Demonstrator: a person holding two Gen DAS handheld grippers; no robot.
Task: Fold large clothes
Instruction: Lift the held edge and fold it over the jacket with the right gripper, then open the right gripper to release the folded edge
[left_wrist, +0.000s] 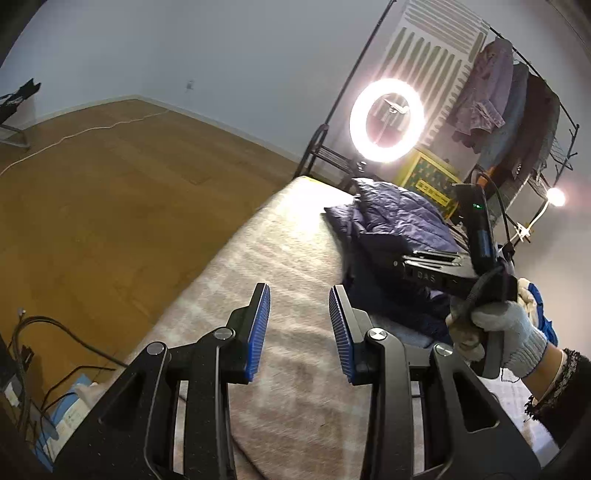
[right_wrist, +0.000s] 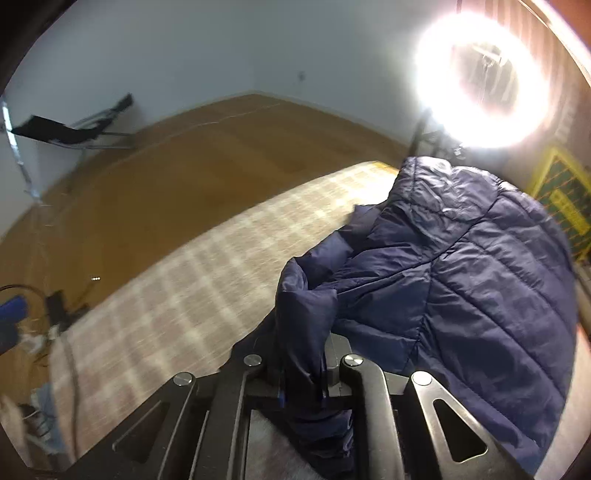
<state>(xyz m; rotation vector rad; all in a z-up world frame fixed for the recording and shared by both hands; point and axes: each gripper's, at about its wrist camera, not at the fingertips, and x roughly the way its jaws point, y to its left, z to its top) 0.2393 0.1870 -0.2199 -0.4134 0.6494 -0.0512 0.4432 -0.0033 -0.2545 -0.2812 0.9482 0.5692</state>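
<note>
A navy quilted jacket (right_wrist: 461, 258) lies heaped on a bed (left_wrist: 258, 266) covered with a pale checked blanket, toward the bed's far end and right side, below a glowing ring light (left_wrist: 387, 121). The near and left parts of the blanket are bare, and the bed's left edge runs along a wood floor (left_wrist: 110, 184). The left tongs (left_wrist: 300, 328) hover over the bare blanket near the bed's near end, jaws apart with nothing between their blue pads (left_wrist: 258, 332). The right tongs (right_wrist: 301, 387) are nearly closed, and a fold of the jacket's edge sits pinched between the jaws; the fabric rises from them in a crumpled ridge toward the rest of the jacket. In the left wrist view the right tongs' black body reaches onto the near side of the jacket, held by a hand (left_wrist: 498, 332) in a grey knit glove with a dark sleeve behind it. Past the bed's far end stand a clothes rack (left_wrist: 517, 110) hung with garments, a yellow-framed box (left_wrist: 428, 181) and a small lamp (left_wrist: 556, 197). Cables (left_wrist: 55, 332) lie on the floor off the bed's near-left corner, and a folding chair (right_wrist: 74, 129) stands by the far wall.
</note>
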